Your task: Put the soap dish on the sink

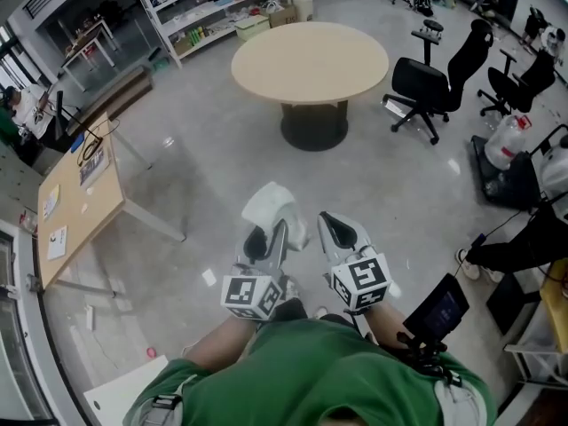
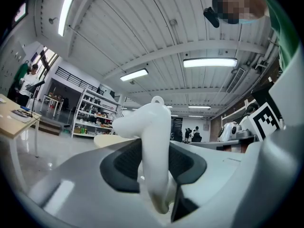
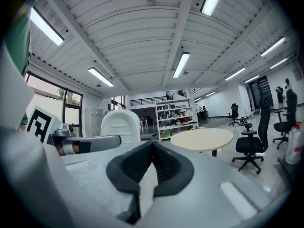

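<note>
Left gripper view: the left gripper (image 2: 156, 165) is clamped on the white soap dish (image 2: 153, 127). Its dark pads (image 2: 124, 163) press on either side of the dish's lower part, and the dish stands on end between the jaws (a small loop tops its upper edge). Right gripper view: the right gripper (image 3: 152, 167) has its jaws closed together with nothing between them. From the head view, the two grippers sit side by side, close in front of the person's green shirt (image 1: 311, 371). They point out over a glossy grey floor (image 1: 204, 158), the dish jutting ahead of the left one. Beyond stands a round beige table (image 1: 310, 60), with black office chairs (image 1: 432, 82) to its right. Stocked white shelves (image 1: 213, 3) line the far wall and a wooden desk (image 1: 80, 193) sits at left.
</note>
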Demonstrator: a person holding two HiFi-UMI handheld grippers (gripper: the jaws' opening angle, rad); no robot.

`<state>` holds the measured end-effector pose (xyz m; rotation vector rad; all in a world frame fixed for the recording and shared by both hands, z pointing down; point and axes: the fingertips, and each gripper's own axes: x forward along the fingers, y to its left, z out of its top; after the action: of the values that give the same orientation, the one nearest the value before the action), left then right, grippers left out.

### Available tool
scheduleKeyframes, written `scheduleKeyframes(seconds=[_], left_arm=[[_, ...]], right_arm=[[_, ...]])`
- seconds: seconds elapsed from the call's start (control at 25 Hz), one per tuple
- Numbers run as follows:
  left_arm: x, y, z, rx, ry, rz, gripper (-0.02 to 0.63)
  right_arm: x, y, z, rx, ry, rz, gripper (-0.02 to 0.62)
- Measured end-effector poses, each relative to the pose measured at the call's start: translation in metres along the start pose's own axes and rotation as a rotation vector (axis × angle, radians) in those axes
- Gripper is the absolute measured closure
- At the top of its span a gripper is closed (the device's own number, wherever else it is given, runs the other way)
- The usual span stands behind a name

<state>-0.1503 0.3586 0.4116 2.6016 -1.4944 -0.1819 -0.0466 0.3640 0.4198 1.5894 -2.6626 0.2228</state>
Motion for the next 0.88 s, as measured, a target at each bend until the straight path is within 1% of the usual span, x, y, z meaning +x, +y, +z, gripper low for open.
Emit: scheduleKeyframes(seconds=[0.28,0.48,0.88], left_arm=[[0.023,0.016,-0.003,-0.010,0.003,-0.029,0.454],[0.048,0.027,0.000,-0.030,-0.002,-0.055,0.454],[0.092,0.084,0.008,-0.048,-0.015,-0.081,0.454]], right_arm=[[0.025,-0.010,-0.001,-0.003,0.005,-0.028,0.594],[0.046,-0.022,0.006,-0.016,0.008,-0.055,0.594],[0.117,-0.029,0.020,-0.055,0.010,-0.086,0.594]])
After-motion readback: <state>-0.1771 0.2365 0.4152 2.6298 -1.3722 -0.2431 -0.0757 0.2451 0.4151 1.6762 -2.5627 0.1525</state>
